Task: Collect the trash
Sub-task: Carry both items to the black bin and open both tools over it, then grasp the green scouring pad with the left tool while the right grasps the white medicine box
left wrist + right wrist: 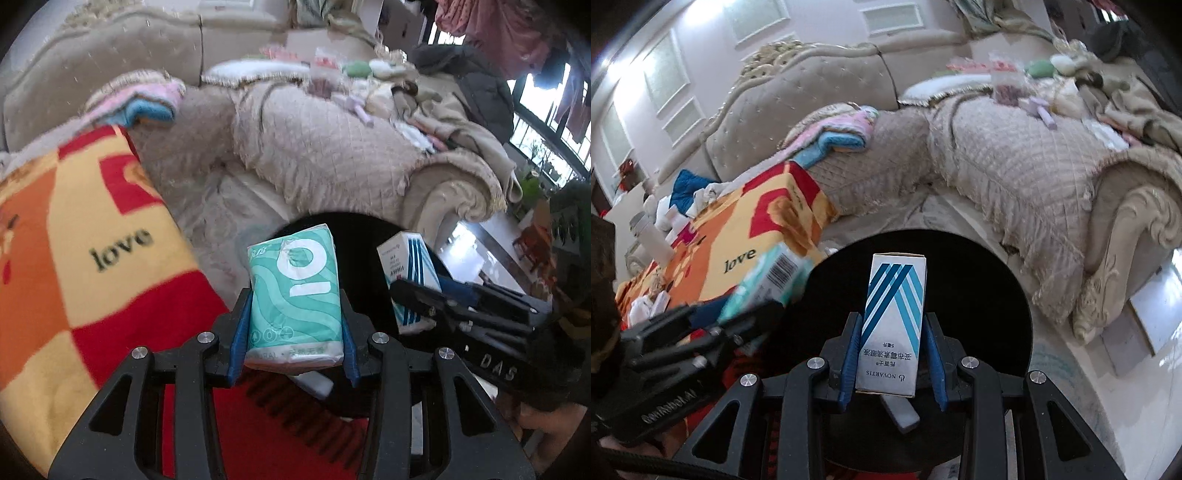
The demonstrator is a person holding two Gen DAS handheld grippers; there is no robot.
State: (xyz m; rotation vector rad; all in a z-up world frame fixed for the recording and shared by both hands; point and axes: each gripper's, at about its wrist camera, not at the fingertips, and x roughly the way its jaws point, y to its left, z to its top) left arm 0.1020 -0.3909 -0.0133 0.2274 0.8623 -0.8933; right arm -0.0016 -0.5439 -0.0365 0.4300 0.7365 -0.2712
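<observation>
The black bin point(979, 266) gapes open right under me; the blanket point(738, 236) crowds its left, the sofa point(1015, 177) behind.

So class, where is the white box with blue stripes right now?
The white box with blue stripes is clamped in the right tongs, held over the round black bin. In the left wrist view it sits right of the teal tissue pack.

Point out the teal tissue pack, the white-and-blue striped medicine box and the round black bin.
Teal tissue pack point(295, 295): left wrist view, middle of its printed front.
White-and-blue striped medicine box point(892, 325): right wrist view, centre of its striped face.
Round black bin point(979, 295): right wrist view, dark interior right of the box.
</observation>
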